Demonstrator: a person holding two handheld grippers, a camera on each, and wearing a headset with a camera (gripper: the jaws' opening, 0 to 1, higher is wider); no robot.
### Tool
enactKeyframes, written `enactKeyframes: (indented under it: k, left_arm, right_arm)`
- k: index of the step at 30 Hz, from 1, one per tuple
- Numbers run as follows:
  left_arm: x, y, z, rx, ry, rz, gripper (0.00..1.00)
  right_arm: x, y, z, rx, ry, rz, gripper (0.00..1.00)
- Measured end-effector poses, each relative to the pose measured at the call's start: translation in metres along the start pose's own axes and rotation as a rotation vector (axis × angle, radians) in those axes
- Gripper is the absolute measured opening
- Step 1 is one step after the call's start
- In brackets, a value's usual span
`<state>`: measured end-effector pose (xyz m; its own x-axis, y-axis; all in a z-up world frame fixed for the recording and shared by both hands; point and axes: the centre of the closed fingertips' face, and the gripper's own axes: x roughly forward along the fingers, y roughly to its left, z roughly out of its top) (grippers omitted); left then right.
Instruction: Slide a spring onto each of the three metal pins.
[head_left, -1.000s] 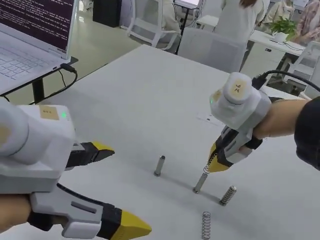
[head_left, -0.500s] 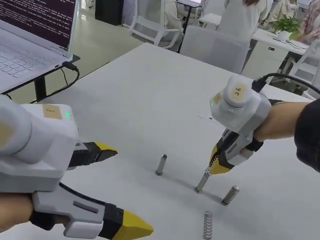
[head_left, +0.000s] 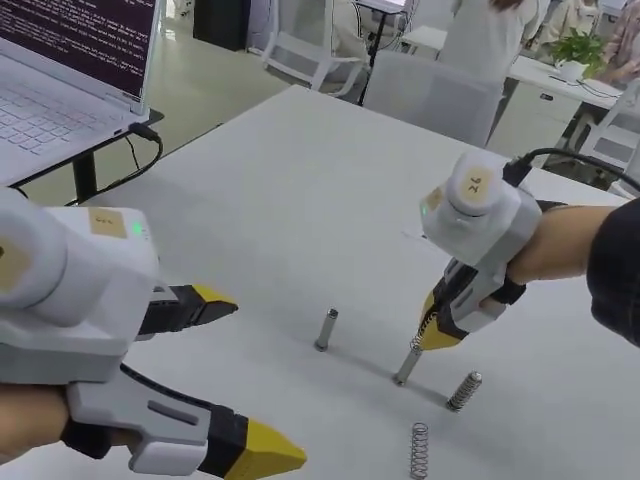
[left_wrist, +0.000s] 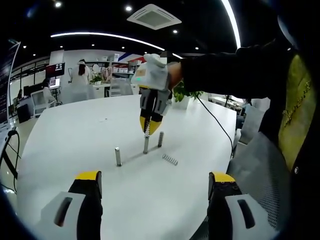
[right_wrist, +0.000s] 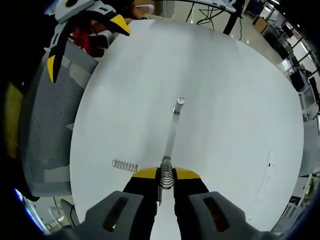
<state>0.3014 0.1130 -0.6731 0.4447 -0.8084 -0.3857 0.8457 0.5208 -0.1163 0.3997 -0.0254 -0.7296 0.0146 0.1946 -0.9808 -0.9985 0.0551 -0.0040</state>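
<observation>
A broad white bench (head_left: 300, 170) carries the work in the head view, with an open laptop (head_left: 60, 60) off its far corner and office chairs beyond. The right gripper (head_left: 437, 337) points down, its fingers pinched narrow on the held spring (head_left: 426, 324). The spring's lower end sits at the top of the middle pin (head_left: 407, 366); whether the coil has caught the tip I cannot tell. Just beside it the third pin (head_left: 463, 391) already wears a spring, the bare pin (head_left: 325, 329) stands apart on the other side, and a loose spring (head_left: 419, 450) lies flat nearer the person. The left gripper (head_left: 245, 378) hovers low with its fingers wide and nothing between them. In the left gripper view those wide fingers frame the right gripper (left_wrist: 150, 129) standing over the middle pin (left_wrist: 146, 145), with the bare pin (left_wrist: 118, 156), third pin (left_wrist: 160, 139) and loose spring (left_wrist: 170, 159) close around. In the right gripper view the fingers clamp the held spring (right_wrist: 166, 176). The bare pin (right_wrist: 179, 102) shows its round top ahead, and a pale streak runs back from it to the coil, shaft or shadow I cannot say. The loose spring (right_wrist: 124, 165) lies to one side. To do this step well, I judge the spring's axis should line up with the pin and go straight down. The pinch should ease only once a few coils are over the tip, or the spring may buckle or flick away.
</observation>
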Motion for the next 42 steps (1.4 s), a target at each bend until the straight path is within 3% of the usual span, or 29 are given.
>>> enactKeyframes:
  k: [42]
  left_arm:
    - [0.0000,-0.0019,-0.0045,-0.001,0.016,-0.016,0.81]
  right_arm:
    - [0.0063,0.0021,-0.0030,0.016,0.000,0.008,0.08]
